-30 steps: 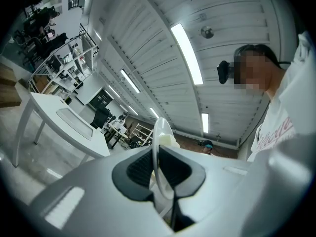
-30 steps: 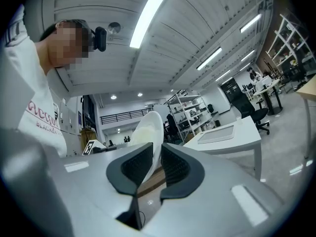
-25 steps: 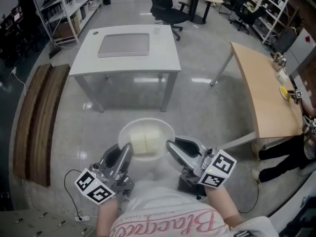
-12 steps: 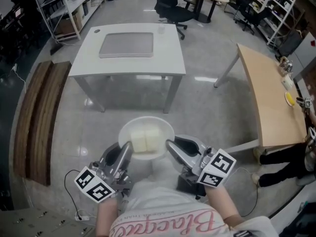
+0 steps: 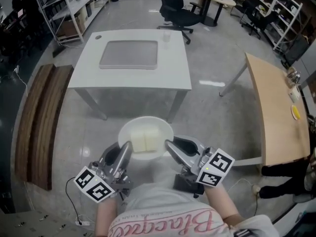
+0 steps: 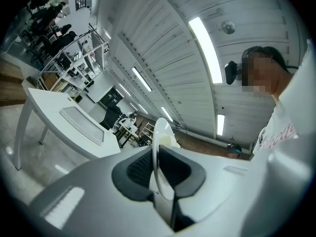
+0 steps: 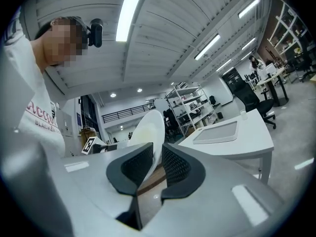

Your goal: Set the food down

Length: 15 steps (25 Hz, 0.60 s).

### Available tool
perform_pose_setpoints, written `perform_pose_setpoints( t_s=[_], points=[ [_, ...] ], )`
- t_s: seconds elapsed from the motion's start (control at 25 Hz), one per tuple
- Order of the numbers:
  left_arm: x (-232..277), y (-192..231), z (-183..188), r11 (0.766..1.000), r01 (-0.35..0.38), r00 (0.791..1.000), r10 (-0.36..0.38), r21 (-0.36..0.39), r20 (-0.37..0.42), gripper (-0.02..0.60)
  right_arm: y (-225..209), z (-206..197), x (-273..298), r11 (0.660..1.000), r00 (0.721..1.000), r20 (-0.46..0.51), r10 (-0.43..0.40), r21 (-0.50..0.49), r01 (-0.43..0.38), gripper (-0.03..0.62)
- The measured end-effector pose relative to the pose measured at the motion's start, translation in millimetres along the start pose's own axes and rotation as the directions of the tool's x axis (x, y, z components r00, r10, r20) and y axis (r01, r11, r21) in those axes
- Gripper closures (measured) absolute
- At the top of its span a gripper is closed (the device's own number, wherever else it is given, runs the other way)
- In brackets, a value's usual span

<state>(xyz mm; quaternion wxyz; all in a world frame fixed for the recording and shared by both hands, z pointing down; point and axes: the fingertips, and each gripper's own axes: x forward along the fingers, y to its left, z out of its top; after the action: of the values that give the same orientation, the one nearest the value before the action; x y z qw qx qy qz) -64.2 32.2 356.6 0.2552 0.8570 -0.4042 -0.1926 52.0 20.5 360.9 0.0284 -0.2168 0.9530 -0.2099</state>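
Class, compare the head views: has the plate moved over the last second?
Yes. The plate has moved toward the white table; the floor gap to the table's front edge has narrowed.

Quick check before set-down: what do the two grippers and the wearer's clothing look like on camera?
The left gripper and right gripper have pale grey, rounded plastic bodies, and their two jaws are lined with black ribbed pads. Each carries a white marker cube printed with black squares. The person wears a white T-shirt with pink script lettering.

White shirt (image 5: pixel 163 204) (pink script); grey left gripper (image 5: pixel 127 147).
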Motion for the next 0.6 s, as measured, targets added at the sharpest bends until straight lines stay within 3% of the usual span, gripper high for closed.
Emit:
perform_pose_setpoints(
  t_s=[0.36,0.6],
  points=[
    [66,43,41,0.999,-0.038,0.998,0.038,0.007,0.042,0.557,-66,50,48,0.999,0.999,-0.033,0.041,-0.03,-0.042,0.551],
    [105,65,50,0.999,-0.05,0.998,0.05,-0.004,0.038,0.557,-106,66,63,0.998,0.998,-0.05,0.046,-0.041,-0.048,0.548]
  ],
)
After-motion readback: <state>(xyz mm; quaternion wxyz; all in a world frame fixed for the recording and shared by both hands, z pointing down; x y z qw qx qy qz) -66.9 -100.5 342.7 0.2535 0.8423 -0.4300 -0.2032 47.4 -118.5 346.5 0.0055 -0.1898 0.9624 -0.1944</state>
